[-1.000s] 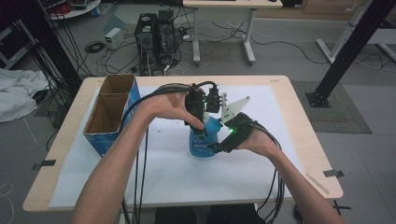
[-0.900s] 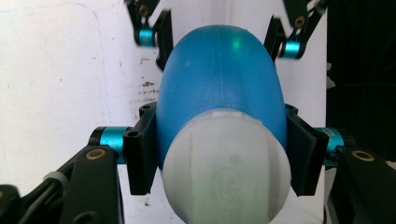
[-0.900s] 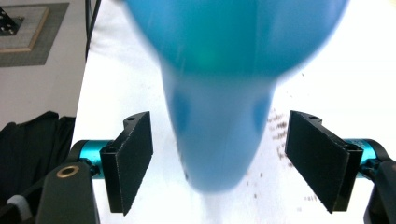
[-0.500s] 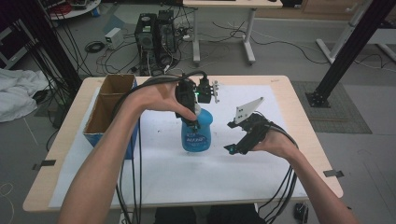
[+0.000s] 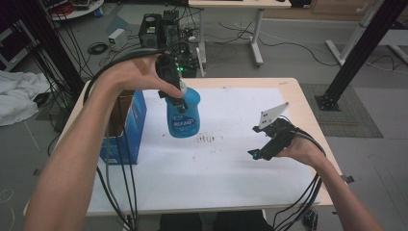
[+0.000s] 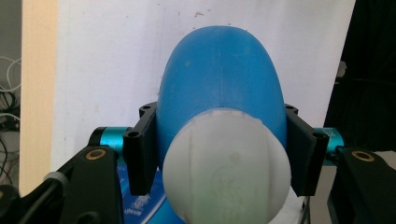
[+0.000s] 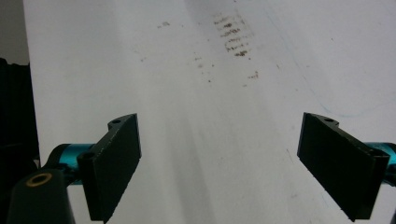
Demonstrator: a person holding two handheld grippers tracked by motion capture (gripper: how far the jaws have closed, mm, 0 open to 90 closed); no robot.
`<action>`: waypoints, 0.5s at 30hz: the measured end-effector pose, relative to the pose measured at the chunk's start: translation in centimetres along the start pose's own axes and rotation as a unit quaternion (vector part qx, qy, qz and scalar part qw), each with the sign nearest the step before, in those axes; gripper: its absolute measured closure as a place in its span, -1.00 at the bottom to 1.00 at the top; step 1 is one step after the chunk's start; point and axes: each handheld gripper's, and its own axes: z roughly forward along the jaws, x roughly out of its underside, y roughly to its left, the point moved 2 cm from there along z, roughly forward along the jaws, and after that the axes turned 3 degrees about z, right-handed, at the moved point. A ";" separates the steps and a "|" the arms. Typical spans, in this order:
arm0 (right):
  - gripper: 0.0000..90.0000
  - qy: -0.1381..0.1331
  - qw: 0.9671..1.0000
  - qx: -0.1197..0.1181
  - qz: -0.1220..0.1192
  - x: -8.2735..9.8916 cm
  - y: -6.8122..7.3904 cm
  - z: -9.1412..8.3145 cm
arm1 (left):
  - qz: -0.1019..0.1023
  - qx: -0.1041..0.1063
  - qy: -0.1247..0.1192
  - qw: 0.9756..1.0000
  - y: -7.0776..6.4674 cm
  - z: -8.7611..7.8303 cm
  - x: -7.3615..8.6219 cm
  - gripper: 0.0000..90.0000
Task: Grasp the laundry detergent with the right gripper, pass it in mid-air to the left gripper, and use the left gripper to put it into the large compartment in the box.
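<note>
A blue plastic bottle (image 5: 183,114) with a white cap hangs in the air above the left half of the table, near the cardboard box. My left gripper (image 5: 176,94) is shut on its neck from above. In the left gripper view the two black jaws clamp the blue bottle (image 6: 219,84) just below its white cap (image 6: 227,168). My right gripper (image 5: 262,151) is low over the right side of the white sheet, open, with nothing between its jaws. The right gripper (image 7: 219,158) looks down on bare white paper.
A blue cardboard box (image 5: 120,126) stands open at the table's left edge. The white sheet (image 5: 216,168) covers the tabletop and carries a patch of dark smudges (image 5: 206,139) at its middle. Cables trail from both grippers off the front edge.
The left gripper has lifted the bottle off the table and carried it up and toward the box. The right gripper let go of the bottle and drew back to the right.
</note>
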 end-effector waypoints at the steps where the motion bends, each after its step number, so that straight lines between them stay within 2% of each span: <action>1: -0.72 0.003 1.000 0.003 0.001 0.2 -0.1 0.0 | -0.018 0.005 -0.004 1.000 0.4 -0.8 0.5 -0.15; 2: -0.72 0.003 1.000 0.003 0.001 0.2 -0.1 0.0 | -0.018 0.005 -0.004 1.000 0.4 -0.8 0.5 -0.15; 3: -0.72 0.007 1.000 0.007 0.005 0.5 -0.2 -0.1 | -0.033 0.008 -0.011 0.999 0.9 -1.6 1.0 -0.15; 5: -0.72 0.011 1.000 0.010 0.008 0.8 -0.1 -0.1 | -0.049 0.008 -0.017 0.999 1.2 -2.3 1.5 -0.15; 10: -0.72 0.020 1.000 0.013 0.008 1.2 0.0 0.2 | -0.079 -0.004 -0.012 0.997 2.1 -4.0 2.9 -0.15; 13: -0.72 0.024 1.000 0.015 0.007 1.3 0.0 0.3 | -0.107 -0.009 -0.007 0.994 2.6 -4.9 3.9 -0.15; 14: -0.72 0.024 1.000 0.015 0.007 1.3 0.0 0.3 | -0.107 -0.009 -0.007 0.994 2.6 -4.9 3.9 -0.15; 15: -0.72 0.024 1.000 0.016 0.007 1.4 0.0 0.3 | -0.128 -0.013 -0.001 0.992 2.9 -5.3 4.5 -0.15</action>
